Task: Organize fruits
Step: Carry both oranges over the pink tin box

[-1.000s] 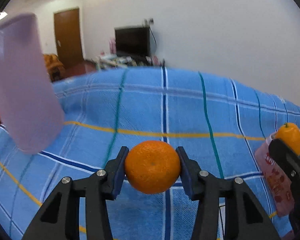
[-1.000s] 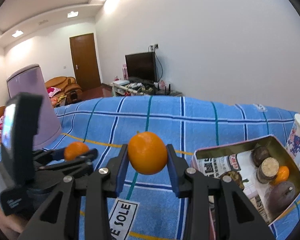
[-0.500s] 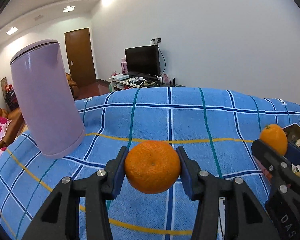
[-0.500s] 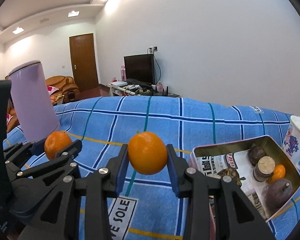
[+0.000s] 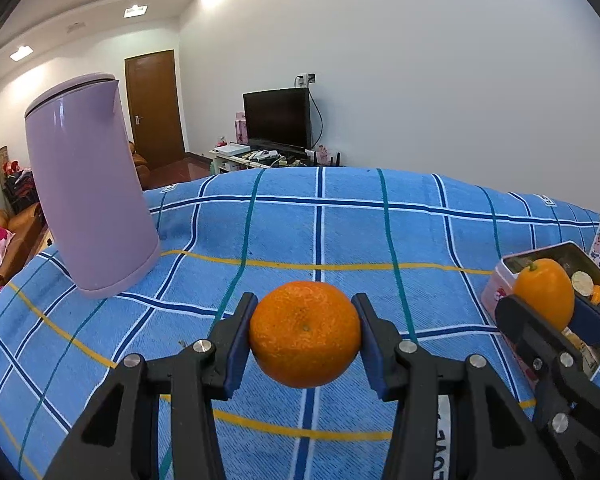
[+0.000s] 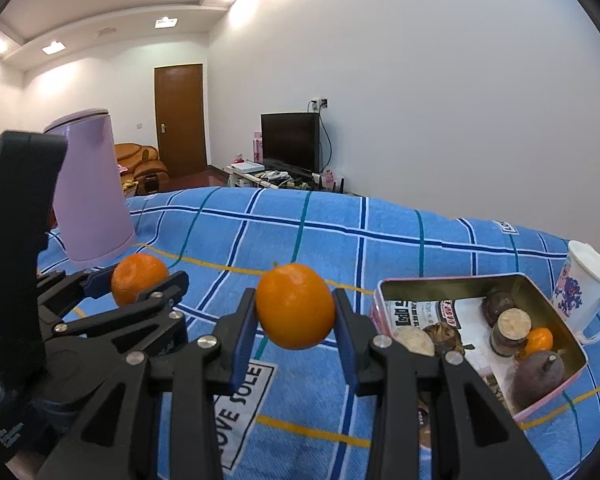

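Observation:
My left gripper [image 5: 305, 336] is shut on a round orange mandarin [image 5: 305, 334], held above the blue checked cloth. My right gripper [image 6: 295, 308] is shut on a smoother orange [image 6: 295, 306] with a small stem stub. In the right wrist view the left gripper [image 6: 140, 286] with its mandarin [image 6: 139, 283] hangs at the left. In the left wrist view the right gripper [image 5: 546, 300] with its orange [image 5: 544, 293] shows at the right edge, in front of the tin. The open pink tin [image 6: 452, 280] lies to the right of the held orange and holds several dark fruits and a small orange one.
A tall lilac kettle [image 5: 86, 188] stands at the back left of the cloth. A white mug with a blue print [image 6: 584, 288] sits just behind the tin's right corner. The cloth's printed label [image 6: 240, 400] lies under the right gripper. Beyond the table are a TV and a door.
Both grippers have shifted a little with their fruit still held. In the left wrist view the kettle has slid rightwards into full view and the tin has appeared at right.

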`<action>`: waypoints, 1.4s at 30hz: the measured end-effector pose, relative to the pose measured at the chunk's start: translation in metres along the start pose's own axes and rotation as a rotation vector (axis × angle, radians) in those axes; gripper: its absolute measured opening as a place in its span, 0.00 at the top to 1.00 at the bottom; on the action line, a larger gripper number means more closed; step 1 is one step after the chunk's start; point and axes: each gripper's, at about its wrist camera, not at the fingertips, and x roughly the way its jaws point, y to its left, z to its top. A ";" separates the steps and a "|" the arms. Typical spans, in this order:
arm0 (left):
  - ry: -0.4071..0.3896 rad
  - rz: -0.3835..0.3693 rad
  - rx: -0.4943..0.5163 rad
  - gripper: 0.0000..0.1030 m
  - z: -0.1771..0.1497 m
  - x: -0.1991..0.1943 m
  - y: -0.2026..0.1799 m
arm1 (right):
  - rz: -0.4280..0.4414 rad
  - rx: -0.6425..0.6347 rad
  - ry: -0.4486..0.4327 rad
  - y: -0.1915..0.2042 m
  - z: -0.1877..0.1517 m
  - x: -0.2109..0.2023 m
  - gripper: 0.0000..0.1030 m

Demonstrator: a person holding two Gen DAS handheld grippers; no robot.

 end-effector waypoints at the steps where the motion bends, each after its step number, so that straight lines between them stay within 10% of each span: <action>1: 0.001 -0.002 0.001 0.51 -0.001 -0.002 -0.001 | 0.000 -0.002 -0.003 -0.001 -0.001 -0.002 0.62; 42: -0.072 -0.129 0.073 0.51 -0.005 -0.043 -0.082 | -0.086 0.012 -0.110 -0.079 -0.007 -0.056 0.61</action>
